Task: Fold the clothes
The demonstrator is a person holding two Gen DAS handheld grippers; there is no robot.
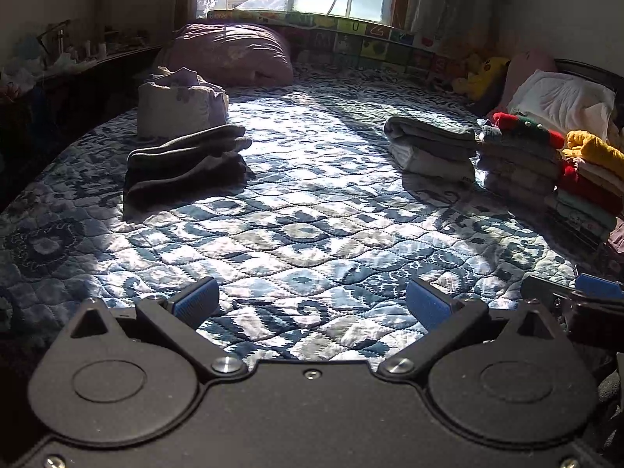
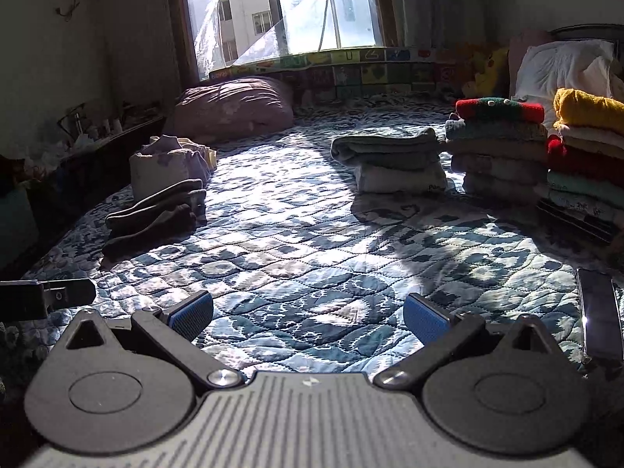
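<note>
My left gripper (image 1: 312, 302) is open just above the blue patterned quilt (image 1: 304, 210), with nothing between its blue pads. My right gripper (image 2: 308, 312) is also open and empty over the same quilt (image 2: 312, 234). A dark folded garment (image 1: 187, 163) (image 2: 156, 210) lies ahead on the left. A short grey-and-white folded stack (image 1: 429, 148) (image 2: 394, 160) sits ahead on the right. Beside it stand taller folded stacks, one topped with a red-and-green knit (image 1: 522, 128) (image 2: 499, 111), one with a yellow piece (image 1: 596, 152) (image 2: 589, 111). The right gripper's edge (image 1: 577, 300) shows at the left wrist view's right side.
A cream fabric bin (image 1: 175, 109) (image 2: 163, 163) with clothes stands behind the dark garment. A purple pillow (image 1: 230, 54) lies by the window. White bedding (image 1: 565, 101) and a yellow plush toy (image 1: 483, 74) are at the far right. A dark phone-like slab (image 2: 600, 312) lies near right.
</note>
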